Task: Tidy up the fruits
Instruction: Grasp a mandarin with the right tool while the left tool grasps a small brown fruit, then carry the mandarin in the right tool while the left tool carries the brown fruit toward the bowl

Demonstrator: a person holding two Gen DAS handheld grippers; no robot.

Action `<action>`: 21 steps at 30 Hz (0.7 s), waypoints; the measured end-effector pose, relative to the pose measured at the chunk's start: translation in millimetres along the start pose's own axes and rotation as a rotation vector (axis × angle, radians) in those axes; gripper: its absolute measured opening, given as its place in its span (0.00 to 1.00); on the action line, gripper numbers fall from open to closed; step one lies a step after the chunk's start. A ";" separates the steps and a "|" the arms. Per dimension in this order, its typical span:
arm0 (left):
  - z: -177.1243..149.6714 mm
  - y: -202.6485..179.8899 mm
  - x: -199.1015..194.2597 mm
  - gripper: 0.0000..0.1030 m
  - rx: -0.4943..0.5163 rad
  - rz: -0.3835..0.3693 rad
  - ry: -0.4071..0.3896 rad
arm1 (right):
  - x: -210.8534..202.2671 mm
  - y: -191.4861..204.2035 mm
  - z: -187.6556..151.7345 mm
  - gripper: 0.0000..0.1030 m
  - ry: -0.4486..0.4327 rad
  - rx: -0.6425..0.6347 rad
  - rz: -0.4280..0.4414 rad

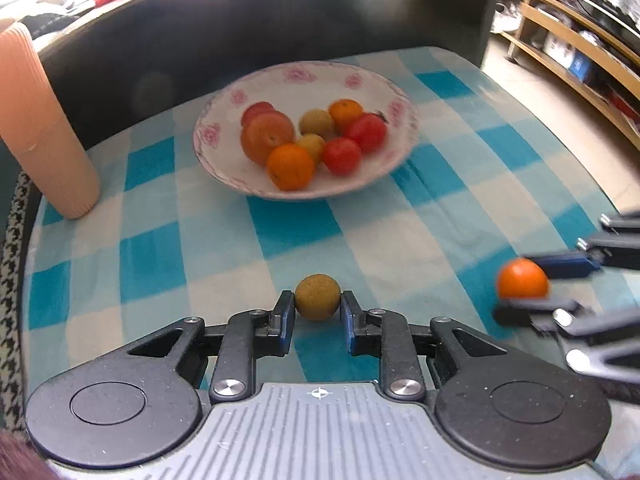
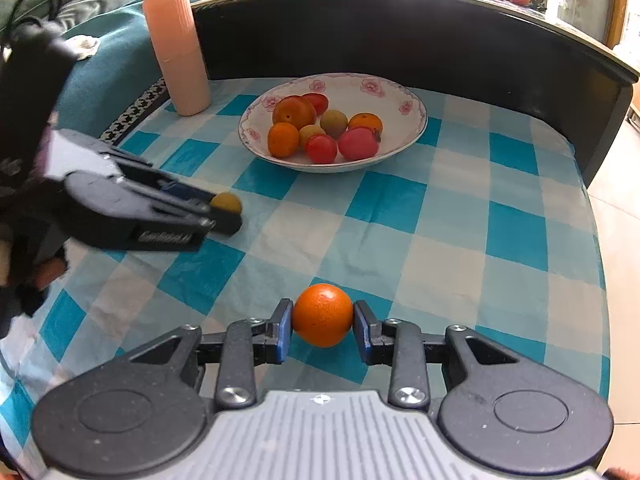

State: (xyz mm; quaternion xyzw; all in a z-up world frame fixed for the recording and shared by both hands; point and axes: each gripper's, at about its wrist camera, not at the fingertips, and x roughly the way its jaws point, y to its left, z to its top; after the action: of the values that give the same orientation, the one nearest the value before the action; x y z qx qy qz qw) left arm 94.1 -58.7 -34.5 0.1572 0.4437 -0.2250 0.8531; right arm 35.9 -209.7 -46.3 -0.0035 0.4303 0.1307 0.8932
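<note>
On the blue-and-white checked cloth (image 1: 280, 232), near its front edge, two loose fruits are each in a gripper, w/ the flowered bowl (image 1: 372, 80) further back holding the rest: oranges, red fruits, a couple of yellow-brown ones.

Handling, as a judgement: both are small, round, light. The yellow-brown fruit (image 1: 318, 297) looks rough-skinned and firm, so it probably won't slip much, but being a ball it can roll or pop out if pinched off-centre. The small orange (image 2: 323, 315) has a smoother, shinier peel w/ a bit of give; too hard a squeeze could bruise it. Best hold for both is across the widest part, pads on opposite sides at mid-height, which is roughly where they sit now.

Left gripper (image 1: 318, 312): jaws drawn in narrow, blue pads on either side of the yellow-brown fruit at its middle. Contact looks made on both sides, so it reads as grasping the fruit. Whether the fruit rests on the cloth or is just off it can't be told.

Right gripper (image 2: 323, 328): jaws partway in, pads pressed to the left and right flanks of the small orange, grasping it. In the left wrist view the orange appears blurred betw. the fingers, close over the cloth.

The pale ribbed cylinder (image 2: 178, 48) stands upright at the cloth's back-left corner, well apart from both grippers. The route from either fruit to the bowl looks unobstructed.
</note>
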 end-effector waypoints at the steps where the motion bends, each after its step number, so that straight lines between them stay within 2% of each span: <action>1: -2.3 -2.7 -3.9 0.30 -0.001 -0.006 0.000 | -0.5 1.7 -0.8 0.57 -0.001 -0.010 -0.002; 6: -20.2 -18.2 -16.8 0.31 0.019 -0.044 0.019 | 3.6 8.6 -6.2 0.57 0.010 -0.048 -0.002; 14: -33.1 -24.4 -13.1 0.34 0.061 -0.041 0.020 | 5.3 10.3 -10.8 0.57 0.008 -0.084 -0.006; 17: -34.8 -21.7 -13.3 0.48 0.056 -0.036 0.018 | 4.5 10.3 -11.5 0.59 0.009 -0.093 0.002; 19: -35.5 -17.8 -14.3 0.62 0.048 -0.033 0.022 | 3.4 9.4 -11.6 0.60 0.014 -0.088 0.007; 21: -37.0 -15.5 -14.7 0.63 0.047 -0.036 0.020 | 2.1 7.5 -11.8 0.66 0.021 -0.080 0.015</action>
State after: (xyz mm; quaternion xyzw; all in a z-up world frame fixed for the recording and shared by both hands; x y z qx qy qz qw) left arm 53.2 -51.0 -44.0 0.1714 0.4494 -0.2492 0.8406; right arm 26.3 -203.4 -54.5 -0.0372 0.4341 0.1543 0.8868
